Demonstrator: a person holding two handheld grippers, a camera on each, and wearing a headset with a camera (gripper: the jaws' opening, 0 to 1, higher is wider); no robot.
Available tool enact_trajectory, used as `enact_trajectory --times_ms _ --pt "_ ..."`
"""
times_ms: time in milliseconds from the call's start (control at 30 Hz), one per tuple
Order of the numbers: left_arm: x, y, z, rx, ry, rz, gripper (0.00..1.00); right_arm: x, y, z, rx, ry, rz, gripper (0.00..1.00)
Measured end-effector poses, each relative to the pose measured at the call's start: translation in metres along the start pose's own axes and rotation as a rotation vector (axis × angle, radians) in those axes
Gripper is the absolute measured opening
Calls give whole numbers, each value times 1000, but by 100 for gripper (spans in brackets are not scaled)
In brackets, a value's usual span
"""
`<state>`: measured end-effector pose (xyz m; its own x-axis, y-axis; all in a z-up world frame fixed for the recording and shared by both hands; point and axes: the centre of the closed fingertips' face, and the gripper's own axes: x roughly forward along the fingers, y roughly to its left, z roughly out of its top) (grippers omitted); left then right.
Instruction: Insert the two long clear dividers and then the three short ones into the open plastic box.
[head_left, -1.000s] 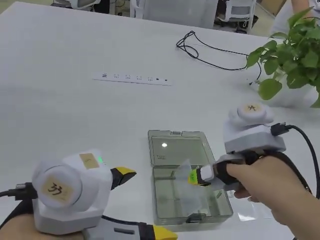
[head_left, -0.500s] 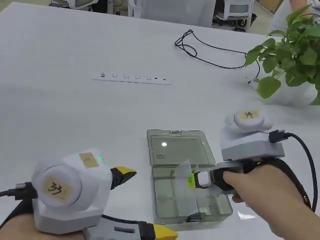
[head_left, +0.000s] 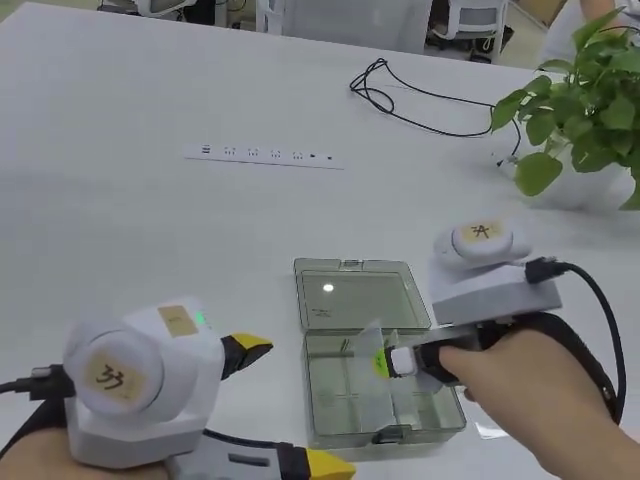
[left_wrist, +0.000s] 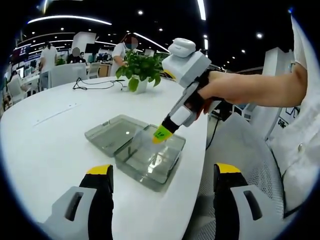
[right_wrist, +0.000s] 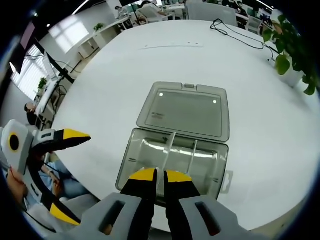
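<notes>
Right gripper (head_left: 385, 362), clamped on a clear divider (head_left: 368, 392), has dipped lower into the plastic box (head_left: 322, 395) toward seating; left gripper (left_wrist: 163, 170) gapes wide.

One smoky clear plastic box (head_left: 350, 300), one clear flat divider (head_left: 366, 350) in the jaws, two white handheld grippers, left gripper (left_wrist: 163, 169) and right gripper (right_wrist: 161, 175), one white power strip (head_left: 265, 156), one black cable (head_left: 420, 100), one green potted plant (head_left: 580, 110)

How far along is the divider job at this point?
Lid lies open flat. One upright clear strip may already stand in the box; it is too faint to confirm. Right claw is shut on a clear divider held over it. Left claw is open and idle. Most dividers remain uninserted.
</notes>
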<state>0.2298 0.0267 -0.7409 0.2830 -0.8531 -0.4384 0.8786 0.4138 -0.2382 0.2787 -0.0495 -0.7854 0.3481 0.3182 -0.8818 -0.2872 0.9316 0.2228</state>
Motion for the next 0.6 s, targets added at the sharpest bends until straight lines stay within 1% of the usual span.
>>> enact_trajectory --times_ms 600 --pt "0 2 0 -3 -4 2 84 3 3 2 -38 10 4 6"
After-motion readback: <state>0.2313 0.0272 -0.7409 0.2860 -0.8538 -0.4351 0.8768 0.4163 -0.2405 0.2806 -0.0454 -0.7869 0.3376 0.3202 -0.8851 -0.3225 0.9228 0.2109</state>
